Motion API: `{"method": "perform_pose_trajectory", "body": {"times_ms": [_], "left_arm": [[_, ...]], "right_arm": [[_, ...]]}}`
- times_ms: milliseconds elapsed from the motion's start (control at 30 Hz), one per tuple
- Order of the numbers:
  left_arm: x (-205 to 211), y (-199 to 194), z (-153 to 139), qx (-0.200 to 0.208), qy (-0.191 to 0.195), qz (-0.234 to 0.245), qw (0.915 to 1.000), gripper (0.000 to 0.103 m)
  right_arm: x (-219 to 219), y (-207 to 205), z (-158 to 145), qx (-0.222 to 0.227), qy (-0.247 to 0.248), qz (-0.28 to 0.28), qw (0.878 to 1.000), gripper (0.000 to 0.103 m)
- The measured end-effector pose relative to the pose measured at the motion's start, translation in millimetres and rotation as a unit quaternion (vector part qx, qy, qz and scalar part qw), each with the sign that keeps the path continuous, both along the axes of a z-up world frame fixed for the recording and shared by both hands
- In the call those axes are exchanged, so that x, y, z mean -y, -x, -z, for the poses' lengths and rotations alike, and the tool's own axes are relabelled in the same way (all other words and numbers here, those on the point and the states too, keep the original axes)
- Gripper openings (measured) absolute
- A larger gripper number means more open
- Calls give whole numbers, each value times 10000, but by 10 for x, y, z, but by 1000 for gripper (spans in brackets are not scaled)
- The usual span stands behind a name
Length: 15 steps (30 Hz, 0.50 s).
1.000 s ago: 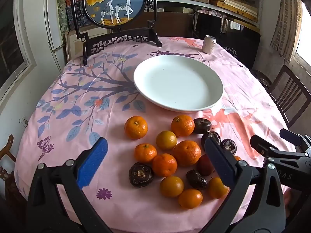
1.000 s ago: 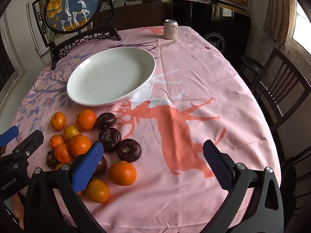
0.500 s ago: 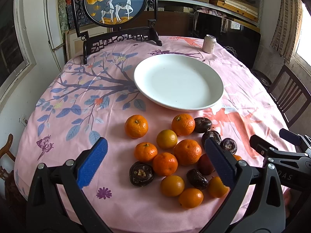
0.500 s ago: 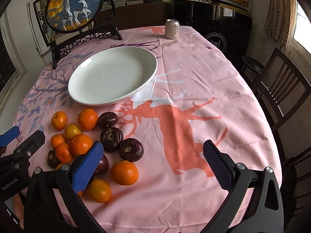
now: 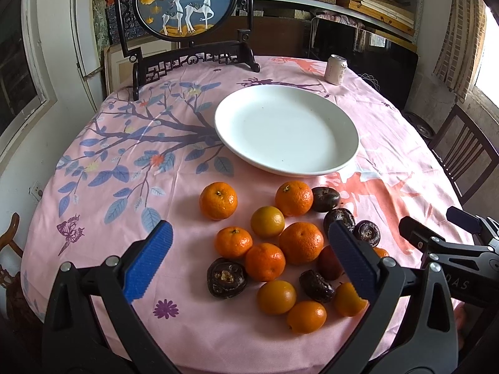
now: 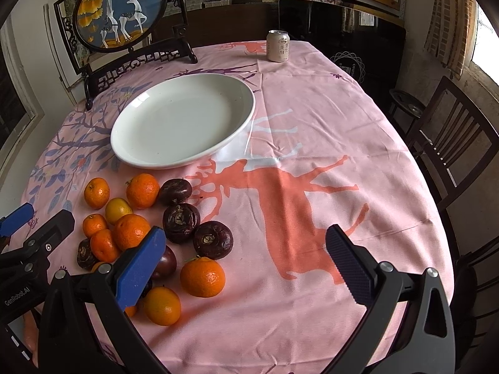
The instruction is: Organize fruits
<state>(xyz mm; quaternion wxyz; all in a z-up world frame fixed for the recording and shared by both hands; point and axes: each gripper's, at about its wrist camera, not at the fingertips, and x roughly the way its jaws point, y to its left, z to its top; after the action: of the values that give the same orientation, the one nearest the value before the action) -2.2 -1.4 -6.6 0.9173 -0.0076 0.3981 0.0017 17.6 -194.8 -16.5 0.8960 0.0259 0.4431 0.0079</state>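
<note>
Barely anything has moved since the earlier frames: both views have crept slightly closer to the fruit. I see the white plate (image 5: 287, 131) bare at upper centre of the left view, on the pink worktop (image 5: 124, 171). It looks rigid and heavy, so I leave it. Below it, in the lower centre, the oranges (image 5: 301, 243) sit clustered, touching; I judge them firm, light and prone to rolling, best pinched across the middle. Among them the dark wrinkled fruits (image 6: 212, 239) look softer and want gentler pressure. My left gripper (image 5: 249, 255) and right gripper (image 6: 246, 258) both hang spread wide, holding nothing.
</note>
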Motion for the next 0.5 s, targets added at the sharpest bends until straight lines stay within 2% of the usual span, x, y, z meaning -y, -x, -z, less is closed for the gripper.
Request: {"method": "perform_pose_trajectory", "body": {"times_ms": [267, 500], "left_arm": [[-3, 4, 22, -8, 2, -1, 10000, 101], [-5, 1, 21, -10, 5, -1, 10000, 101]], "right_arm": [[60, -36, 34, -9, -4, 2, 10000, 102], [-76, 46, -5, -19, 5, 11, 10000, 102]]}}
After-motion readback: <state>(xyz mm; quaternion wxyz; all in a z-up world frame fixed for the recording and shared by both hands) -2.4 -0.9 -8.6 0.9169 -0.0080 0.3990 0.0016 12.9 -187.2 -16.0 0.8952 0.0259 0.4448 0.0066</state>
